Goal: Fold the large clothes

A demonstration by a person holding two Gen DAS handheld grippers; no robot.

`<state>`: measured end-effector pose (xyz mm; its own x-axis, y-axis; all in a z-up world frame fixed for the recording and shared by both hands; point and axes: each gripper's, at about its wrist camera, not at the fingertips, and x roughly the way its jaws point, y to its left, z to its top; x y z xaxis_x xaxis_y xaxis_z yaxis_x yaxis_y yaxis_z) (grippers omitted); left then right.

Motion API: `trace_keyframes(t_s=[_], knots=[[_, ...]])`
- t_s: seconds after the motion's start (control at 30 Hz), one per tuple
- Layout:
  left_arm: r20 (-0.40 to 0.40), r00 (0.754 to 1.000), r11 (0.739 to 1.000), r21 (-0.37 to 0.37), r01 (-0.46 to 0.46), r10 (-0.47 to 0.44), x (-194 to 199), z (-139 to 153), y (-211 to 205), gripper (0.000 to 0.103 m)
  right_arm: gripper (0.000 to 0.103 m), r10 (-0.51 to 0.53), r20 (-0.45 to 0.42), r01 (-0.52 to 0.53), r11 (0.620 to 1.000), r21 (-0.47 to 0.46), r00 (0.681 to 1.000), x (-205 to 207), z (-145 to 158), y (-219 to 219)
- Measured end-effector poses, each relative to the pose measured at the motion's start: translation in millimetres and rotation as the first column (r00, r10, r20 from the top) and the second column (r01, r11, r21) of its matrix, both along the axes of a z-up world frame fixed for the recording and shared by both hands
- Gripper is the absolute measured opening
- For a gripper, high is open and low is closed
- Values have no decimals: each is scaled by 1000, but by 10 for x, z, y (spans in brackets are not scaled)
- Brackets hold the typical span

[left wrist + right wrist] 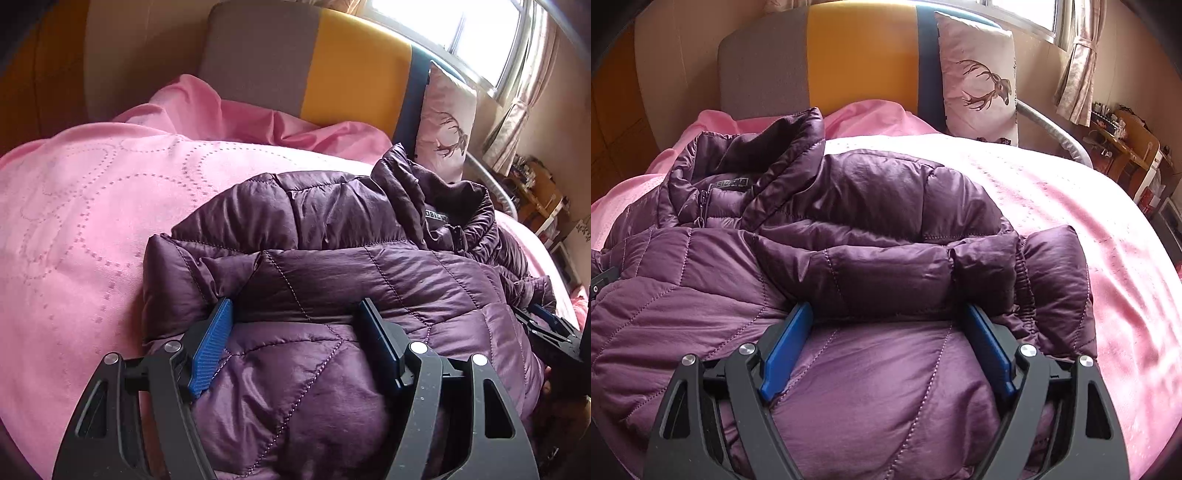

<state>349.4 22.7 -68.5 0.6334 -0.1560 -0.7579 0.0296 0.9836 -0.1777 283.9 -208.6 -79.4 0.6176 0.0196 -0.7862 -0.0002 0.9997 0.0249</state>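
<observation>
Well, step: my lower fold of the jacket [332,229] on the bed [81,206] (sleeves already tucked in);
Left gripper [299,325]: released, fabric between fingers;
Right gripper [890,325]: released likewise;
Next: I judge both should clench and lift towards the collar [768,155].

Your left gripper [295,325] is showing matte black, wedge-shaped finger arms with triangular cut-outs, and round silver screw heads are sitting at the pivots. Its blue pads [210,347] are looking ribbed on the inner face. Your right gripper [886,328] is wearing the same black frame, silver screws and smooth-edged blue pads [785,354], with pale dust flecking the black plastic.
</observation>
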Motion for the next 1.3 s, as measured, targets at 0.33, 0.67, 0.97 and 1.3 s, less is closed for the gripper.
trace_keyframes(t_s=[0.33, 0.67, 0.97, 1.3], knots=[[85, 986, 986, 89, 138, -146, -797, 310, -501, 69, 94, 10, 36, -12, 999, 47, 999, -361, 382, -2], [10, 993, 991, 68, 119, -120, -689, -23, -471, 79, 98, 20, -37, -18, 999, 39, 999, -439, 10, 19], [78, 996, 998, 46, 39, -43, -1186, 321, -344, 85, 101, 8, -13, -7, 998, 57, 1000, -684, 253, -7], [83, 996, 999, 19, -37, 35, -1848, 285, -46, 85, 101, 66, -74, -56, 988, 141, 995, -1472, 256, 18]])
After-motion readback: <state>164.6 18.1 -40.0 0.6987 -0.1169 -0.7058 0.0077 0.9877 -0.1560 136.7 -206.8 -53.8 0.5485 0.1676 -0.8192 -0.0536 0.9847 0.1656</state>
